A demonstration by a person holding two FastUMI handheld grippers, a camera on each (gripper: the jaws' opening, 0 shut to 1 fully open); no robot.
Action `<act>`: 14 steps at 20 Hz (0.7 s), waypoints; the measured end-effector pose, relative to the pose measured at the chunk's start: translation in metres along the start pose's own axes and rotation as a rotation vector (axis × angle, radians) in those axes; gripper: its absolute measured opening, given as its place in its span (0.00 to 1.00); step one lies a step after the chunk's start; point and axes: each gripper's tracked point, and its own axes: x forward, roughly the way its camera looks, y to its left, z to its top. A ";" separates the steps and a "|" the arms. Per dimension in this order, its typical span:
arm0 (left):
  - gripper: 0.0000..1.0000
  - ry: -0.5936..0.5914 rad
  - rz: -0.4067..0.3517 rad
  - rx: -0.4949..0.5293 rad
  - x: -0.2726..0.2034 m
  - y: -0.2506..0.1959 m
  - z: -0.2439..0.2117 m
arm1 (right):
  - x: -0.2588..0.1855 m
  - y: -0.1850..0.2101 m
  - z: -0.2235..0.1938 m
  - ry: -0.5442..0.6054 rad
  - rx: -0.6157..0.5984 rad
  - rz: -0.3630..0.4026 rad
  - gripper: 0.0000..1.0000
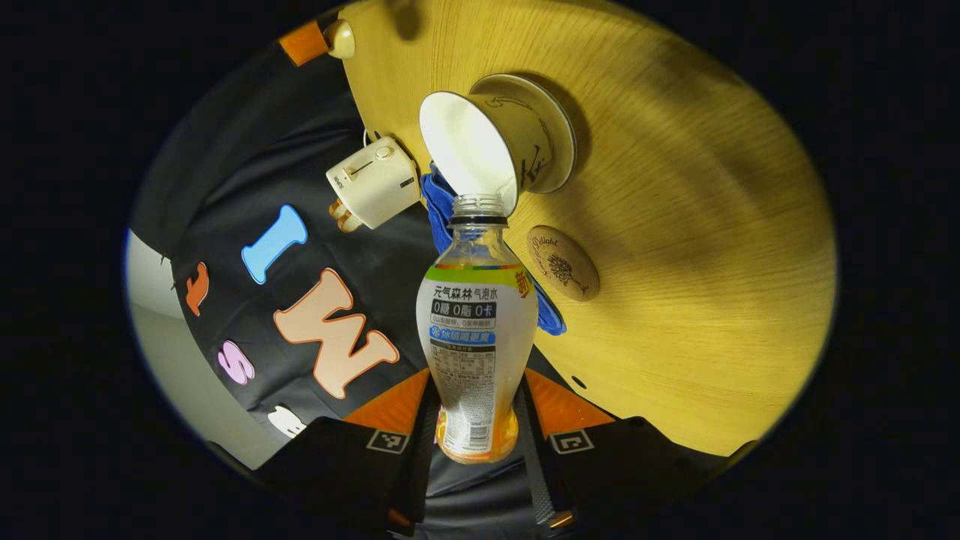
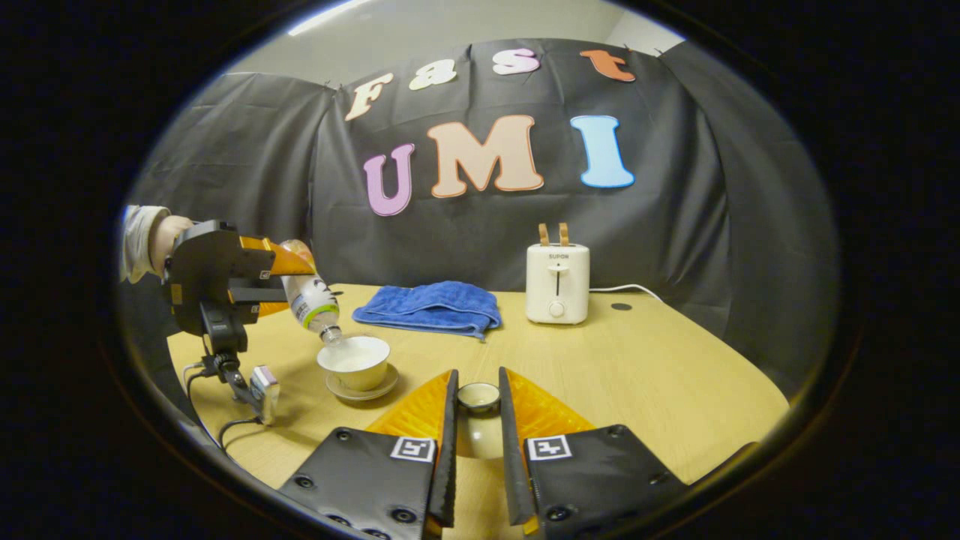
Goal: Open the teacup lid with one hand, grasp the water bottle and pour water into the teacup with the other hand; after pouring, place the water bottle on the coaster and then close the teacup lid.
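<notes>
Currently my left hand-held gripper (image 1: pixel 480 442) clamps the water bottle (image 1: pixel 478 330), tipped mouth-down over the open teacup (image 2: pixel 354 361); my right hand-held gripper (image 2: pixel 478 420) pinches the lid (image 2: pixel 478 396). Overtilting could slosh water onto the desk (image 2: pixel 637 375) (coaster (image 1: pixel 563 263) sits near). Toaster (image 2: pixel 556 283) reads "SUPOR".

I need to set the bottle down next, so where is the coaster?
In the left gripper view, the coaster lies on the wooden table, just right of the water bottle, below the teacup.

Left gripper (image 1: pixel 475 435) clamps water bottle (image 1: pixel 476 330), mouth over teacup (image 1: pixel 480 150).
</notes>
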 end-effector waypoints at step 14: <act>0.52 -0.166 -0.073 -0.878 -0.014 -0.022 0.025 | 0.015 0.035 0.003 0.007 0.020 0.062 0.29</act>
